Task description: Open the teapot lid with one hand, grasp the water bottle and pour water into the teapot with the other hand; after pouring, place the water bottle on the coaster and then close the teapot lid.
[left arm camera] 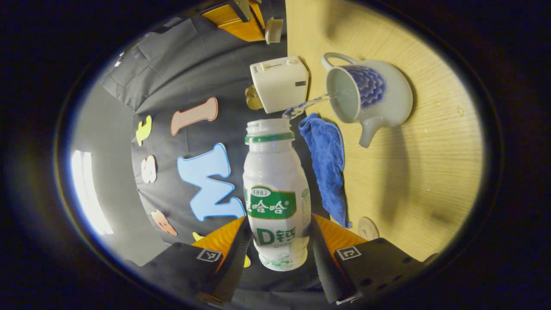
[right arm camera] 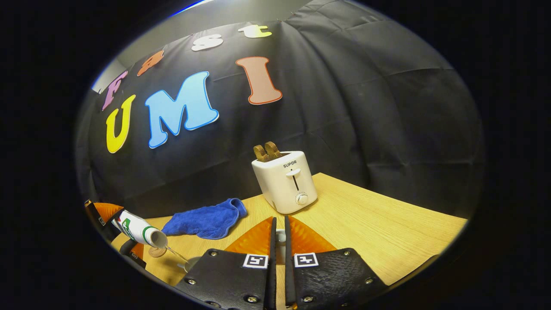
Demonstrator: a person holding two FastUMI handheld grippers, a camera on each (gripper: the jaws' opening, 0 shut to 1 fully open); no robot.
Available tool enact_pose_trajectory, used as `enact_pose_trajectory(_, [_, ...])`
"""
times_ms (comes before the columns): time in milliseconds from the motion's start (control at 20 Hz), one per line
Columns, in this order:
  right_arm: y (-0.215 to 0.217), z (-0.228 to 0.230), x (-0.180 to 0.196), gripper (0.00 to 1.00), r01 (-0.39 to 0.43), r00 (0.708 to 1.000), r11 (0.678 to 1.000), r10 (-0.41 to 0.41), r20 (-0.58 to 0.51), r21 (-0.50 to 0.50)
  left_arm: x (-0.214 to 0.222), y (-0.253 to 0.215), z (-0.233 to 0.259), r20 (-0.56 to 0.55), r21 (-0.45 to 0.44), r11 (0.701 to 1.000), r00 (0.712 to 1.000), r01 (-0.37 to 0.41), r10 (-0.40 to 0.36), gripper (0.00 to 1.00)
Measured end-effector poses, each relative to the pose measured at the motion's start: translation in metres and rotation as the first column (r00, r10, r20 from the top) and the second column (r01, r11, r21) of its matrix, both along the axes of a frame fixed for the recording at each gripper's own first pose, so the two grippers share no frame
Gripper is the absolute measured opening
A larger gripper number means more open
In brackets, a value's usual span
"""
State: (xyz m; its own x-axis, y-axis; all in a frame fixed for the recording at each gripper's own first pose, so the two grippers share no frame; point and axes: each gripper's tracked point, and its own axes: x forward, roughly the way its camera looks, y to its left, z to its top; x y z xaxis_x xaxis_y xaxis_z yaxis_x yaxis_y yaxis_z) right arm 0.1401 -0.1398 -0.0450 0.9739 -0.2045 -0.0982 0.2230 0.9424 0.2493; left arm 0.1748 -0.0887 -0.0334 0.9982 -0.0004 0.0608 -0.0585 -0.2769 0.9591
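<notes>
Bottle (left arm camera: 276,193) pinched in left jaws, tipped, water streaming into open teapot (left arm camera: 366,97); right jaws pinching lid (right arm camera: 280,236).

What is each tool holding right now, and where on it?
Left tool grips the water bottle by its lower body. Right tool pinches something small and pale, probably the teapot lid.

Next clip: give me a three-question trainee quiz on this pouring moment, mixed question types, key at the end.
1. True or false: the teapot has its lid on.
2. What does the left gripper hold? A) blue cloth B) water bottle C) toaster
3. Fill in: water streams from the bottle's mouth into the ____.

Key: 1 false, the opening is uncovered; 2 B; 3 teapot.
</notes>
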Motion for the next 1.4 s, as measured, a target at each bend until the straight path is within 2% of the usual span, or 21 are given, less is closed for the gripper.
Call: enact_pose_trajectory(1400, [0.0012,0.0004,0.0004,0.08,-0.008,1.000,1.000,0.008,0.001,0.005,0.0004,-0.0047,0.0084,0.019,0.103,0.994,0.999,0.024,-0.026,0.81])
